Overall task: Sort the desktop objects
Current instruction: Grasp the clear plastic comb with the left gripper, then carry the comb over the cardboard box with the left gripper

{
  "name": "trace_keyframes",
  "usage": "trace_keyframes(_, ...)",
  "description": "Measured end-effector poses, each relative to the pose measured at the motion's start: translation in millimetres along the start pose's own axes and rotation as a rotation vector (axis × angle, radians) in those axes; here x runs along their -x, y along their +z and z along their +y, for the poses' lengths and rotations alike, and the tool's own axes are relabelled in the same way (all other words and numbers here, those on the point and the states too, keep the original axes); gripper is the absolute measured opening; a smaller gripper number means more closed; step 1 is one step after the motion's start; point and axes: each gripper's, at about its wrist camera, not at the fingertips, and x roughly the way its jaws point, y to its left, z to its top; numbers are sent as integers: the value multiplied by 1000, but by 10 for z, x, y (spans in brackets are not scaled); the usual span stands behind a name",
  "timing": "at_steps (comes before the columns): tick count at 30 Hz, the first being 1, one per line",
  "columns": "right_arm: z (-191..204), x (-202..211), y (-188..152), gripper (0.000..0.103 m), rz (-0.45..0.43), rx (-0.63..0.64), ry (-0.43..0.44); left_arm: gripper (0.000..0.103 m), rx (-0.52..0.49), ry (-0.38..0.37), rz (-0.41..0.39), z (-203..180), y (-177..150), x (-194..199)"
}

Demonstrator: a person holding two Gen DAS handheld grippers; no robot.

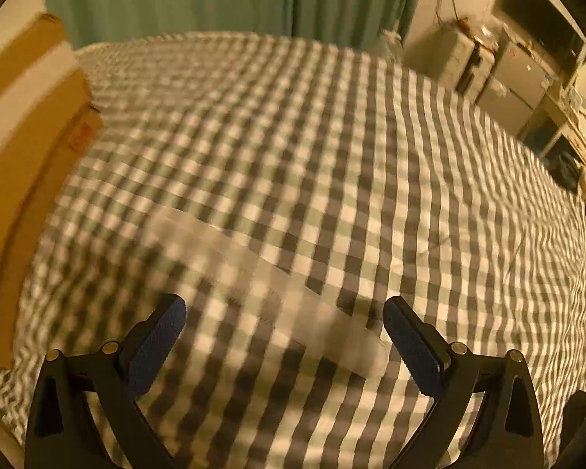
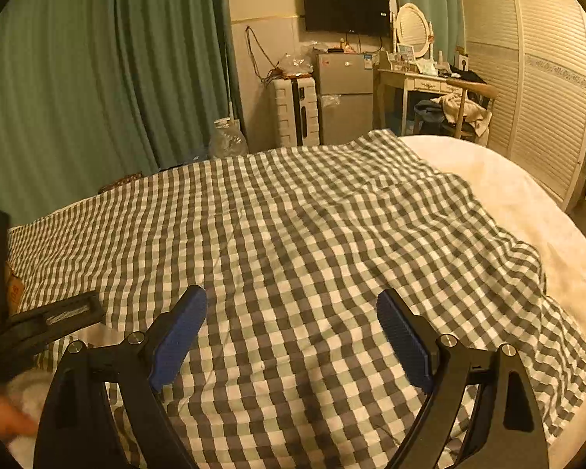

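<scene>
Bedroom setting: checked grey-and-white bedcover (image 2: pixel 293 226) spread over a bed, green curtains (image 2: pixel 97 78) behind, a wall-mounted screen (image 2: pixel 345 9), a small fridge (image 2: pixel 345 97) and a suitcase (image 2: pixel 295 111) at the far wall.

Left wrist view is motion-blurred. Left gripper (image 1: pixel 283 326) stands with jaws wide, nothing clamped. A pale, translucent elongated object (image 1: pixel 261 285) lies on the bedcover directly ahead of it; blur prevents naming it more closely. Its long axis runs diagonally, from upper left down to lower right, with the near end lying just beside the right-hand blue pad (image 1: pixel 414 344). Contact between pad and object cannot be confirmed.

Right gripper (image 2: pixel 291 328) also stands wide and empty, over bare checked cloth. No sortable item appears ahead of it. At the left edge of the right wrist view, part of the other black tool (image 2: pixel 39 324) shows.

Judgement: left hand is the nearer one. The object lies skewed across the jaw line, so a wrist roll would likely be needed to close across its short side.
</scene>
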Motion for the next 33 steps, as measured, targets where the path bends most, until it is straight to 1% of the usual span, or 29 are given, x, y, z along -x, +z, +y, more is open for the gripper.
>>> trace_keyframes(1,4,-15,0,89,3,3,4,94,-33,10,26,-19,-15,-70)
trace_keyframes(2,-8,-31,8,89,4,6,7,92,-46,0,8,-16,-31,-59)
trace_keyframes(3,-8,-32,9,89,4,8,7,82,-61,-22,-15,-2,-48,-26)
trace_keyframes(4,-6,-38,11,89,5,7,8,71,-78,-44,-18,8,-56,-4)
trace_keyframes(5,-9,-52,-2,89,6,4,7,64,-91,-65,-21,26,-59,23)
trace_keyframes(6,-14,-52,-8,89,7,-1,5,51,-96,-76,-23,45,-59,40)
trace_keyframes(7,-17,-56,-12,89,10,-5,2,43,-99,-99,-19,103,-56,69)
trace_keyframes(8,-23,-51,-12,89,11,-7,-5,40,-97,-119,-12,158,-54,80)
trace_keyframes(10,-19,-40,-11,89,6,-4,-13,29,-98,-148,-1,255,-58,89)
trace_keyframes(13,2,-11,-7,89,-2,2,-19,26,-145,-169,-1,386,-135,175)
trace_keyframes(18,48,25,-12,89,-7,15,-21,25,-233,-160,-23,567,-306,369)
trace_keyframes(21,79,71,-10,89,-14,27,-17,25,-228,-174,-10,694,-401,471)
trace_keyframes(25,138,180,-17,89,-24,46,-11,25,-227,-181,-16,887,-525,619)
trace_keyframes(28,183,292,-36,89,-25,57,-4,25,-236,-188,-27,920,-544,736)
trace_keyframes(33,321,573,-41,89,-55,96,15,25,-228,-211,-58,1049,-527,1002)
